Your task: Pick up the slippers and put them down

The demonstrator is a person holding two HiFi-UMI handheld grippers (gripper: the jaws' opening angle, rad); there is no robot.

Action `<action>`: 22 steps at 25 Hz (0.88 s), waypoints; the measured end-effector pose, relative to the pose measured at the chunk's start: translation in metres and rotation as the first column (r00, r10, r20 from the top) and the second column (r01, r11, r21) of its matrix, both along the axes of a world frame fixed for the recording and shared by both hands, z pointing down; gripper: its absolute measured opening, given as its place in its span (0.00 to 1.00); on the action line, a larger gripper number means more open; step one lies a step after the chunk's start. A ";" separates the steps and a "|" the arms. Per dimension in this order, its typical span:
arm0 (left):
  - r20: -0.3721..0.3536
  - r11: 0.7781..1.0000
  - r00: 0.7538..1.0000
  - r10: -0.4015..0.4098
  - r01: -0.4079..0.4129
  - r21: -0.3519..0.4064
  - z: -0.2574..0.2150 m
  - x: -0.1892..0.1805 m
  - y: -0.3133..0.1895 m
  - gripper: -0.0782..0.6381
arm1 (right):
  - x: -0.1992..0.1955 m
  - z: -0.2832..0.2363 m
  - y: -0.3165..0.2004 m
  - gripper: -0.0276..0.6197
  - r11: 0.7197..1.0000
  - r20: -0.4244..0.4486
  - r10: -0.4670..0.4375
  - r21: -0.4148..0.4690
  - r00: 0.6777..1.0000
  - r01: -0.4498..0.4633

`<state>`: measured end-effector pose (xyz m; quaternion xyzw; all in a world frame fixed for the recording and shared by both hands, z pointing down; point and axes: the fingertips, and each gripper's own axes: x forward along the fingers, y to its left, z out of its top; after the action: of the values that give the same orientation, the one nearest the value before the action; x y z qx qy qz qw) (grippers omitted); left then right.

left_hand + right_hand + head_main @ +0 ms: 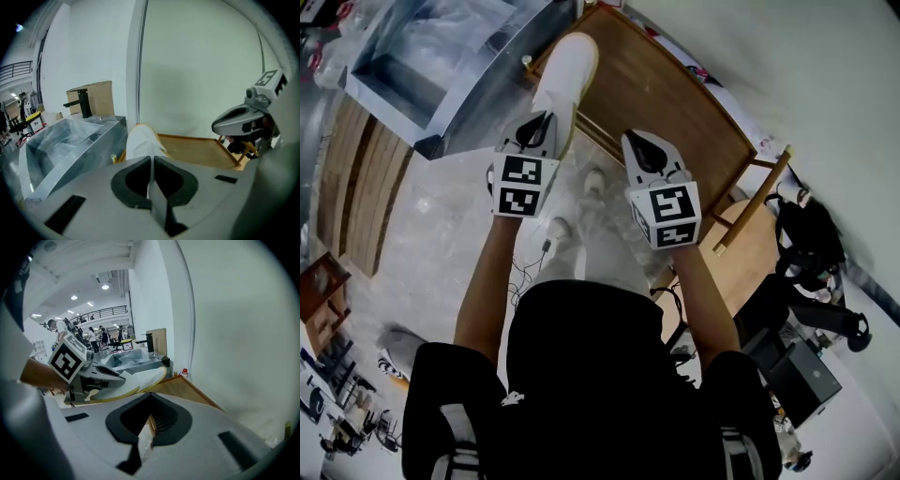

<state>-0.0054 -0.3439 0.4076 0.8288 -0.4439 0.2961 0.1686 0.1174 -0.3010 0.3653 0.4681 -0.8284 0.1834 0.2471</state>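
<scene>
Above the wooden tabletop (670, 98), the left tongs (547, 118) are clenched on the white slipper (567, 66), holding it airborne, probably ready to set down. The right tongs (637, 140) look closed and empty.

Black short-sleeved top (581, 366) with white stripes (461, 433); grey left tool (547, 122) and right tool (632, 141) each bear a black-and-white marker cube (523, 185).

The slipper (565, 80) pinched in the left gripper (546, 122) was white with a pale yellow edge to its sole. Both grippers were grey with black inner faces, and each cube (523, 186) bore black-and-white square markers. Ahead of the right gripper (639, 142) the table (666, 94) was warm brown wood. Left of the left gripper the sink (473, 103) was silvery grey.
</scene>
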 end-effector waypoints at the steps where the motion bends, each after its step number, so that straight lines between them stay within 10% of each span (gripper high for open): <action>1: -0.003 1.000 1.000 0.000 0.000 0.005 -0.006 -0.003 0.007 0.12 | -0.002 -0.004 0.005 0.04 1.000 -0.003 -0.001 0.006 1.000 0.001; 22: -0.021 0.995 1.000 -0.020 0.022 0.098 -0.062 -0.079 0.148 0.13 | -0.046 -0.060 0.116 0.04 0.993 -0.003 0.031 0.113 1.000 -0.031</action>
<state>-0.0841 -0.1956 0.3456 0.8342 -0.4649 0.2639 0.1349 0.0715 -0.1852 0.3056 0.4947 -0.8295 0.1389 0.2191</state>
